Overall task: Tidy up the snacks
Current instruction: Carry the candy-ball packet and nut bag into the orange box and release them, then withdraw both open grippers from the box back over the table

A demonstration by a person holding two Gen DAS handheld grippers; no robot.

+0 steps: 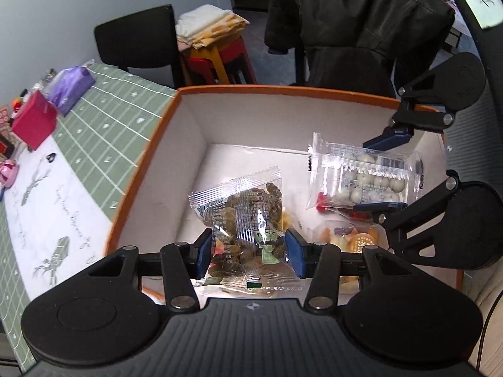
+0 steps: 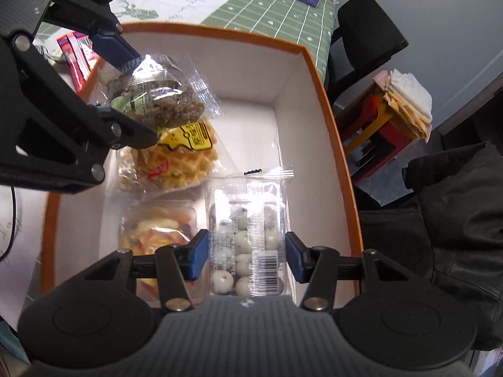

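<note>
An orange-rimmed white box (image 1: 188,144) lies open below both grippers. My left gripper (image 1: 248,253) is shut on a clear bag of dark dried fruit (image 1: 248,216), holding it over the box's near left part. My right gripper (image 2: 246,257) is shut on a clear pack of white balls (image 2: 248,242) over the box's right side (image 2: 308,144). Each view shows the other gripper too: the right gripper (image 1: 382,172) with its pack (image 1: 361,179), the left gripper (image 2: 135,94) with its bag (image 2: 166,103). On the box floor lie a waffle pack (image 2: 179,157) and a pack of pale snacks (image 2: 157,232).
The box stands on a table with a green checked cloth (image 1: 103,125). A red box (image 1: 33,121) and a purple pack (image 1: 70,86) sit at the table's far side. Red sachets (image 2: 77,59) lie outside the box. A black chair (image 1: 138,37), a stool with folded cloths (image 1: 210,28) and a dark jacket (image 1: 361,15) stand beyond.
</note>
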